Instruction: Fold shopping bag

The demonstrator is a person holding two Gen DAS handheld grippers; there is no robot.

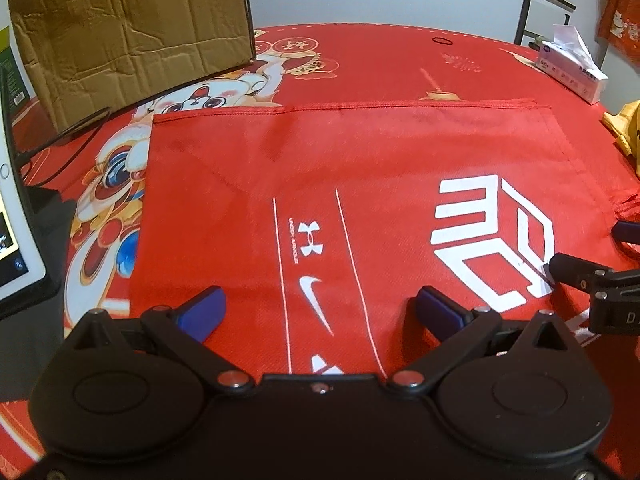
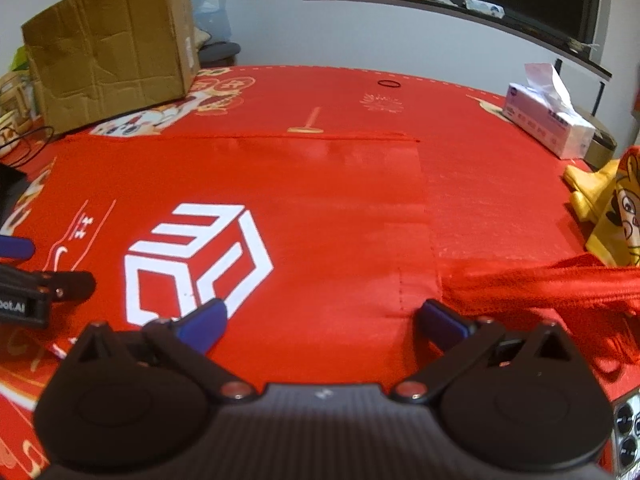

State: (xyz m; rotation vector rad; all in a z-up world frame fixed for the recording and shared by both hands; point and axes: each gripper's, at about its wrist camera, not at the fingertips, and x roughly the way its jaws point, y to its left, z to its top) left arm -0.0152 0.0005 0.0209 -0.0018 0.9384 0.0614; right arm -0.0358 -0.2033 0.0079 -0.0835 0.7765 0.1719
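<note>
A red shopping bag (image 1: pixel 360 168) with white logos lies flat on the red tablecloth; it also shows in the right wrist view (image 2: pixel 280 192). Its red handles (image 2: pixel 552 284) lie bunched at its right end. My left gripper (image 1: pixel 320 308) is open and empty, low over the bag's near left part, above the white swoosh. My right gripper (image 2: pixel 320 320) is open and empty, low over the bag's near right part, next to the handles. The right gripper also shows at the right edge of the left wrist view (image 1: pixel 592 280).
A cardboard box (image 1: pixel 128 32) stands at the back left. A tissue box (image 2: pixel 548 124) stands at the back right. A yellow cloth item (image 2: pixel 612 204) lies at the right. A tablet (image 1: pixel 12 216) and a black cable (image 1: pixel 60 140) are at the left.
</note>
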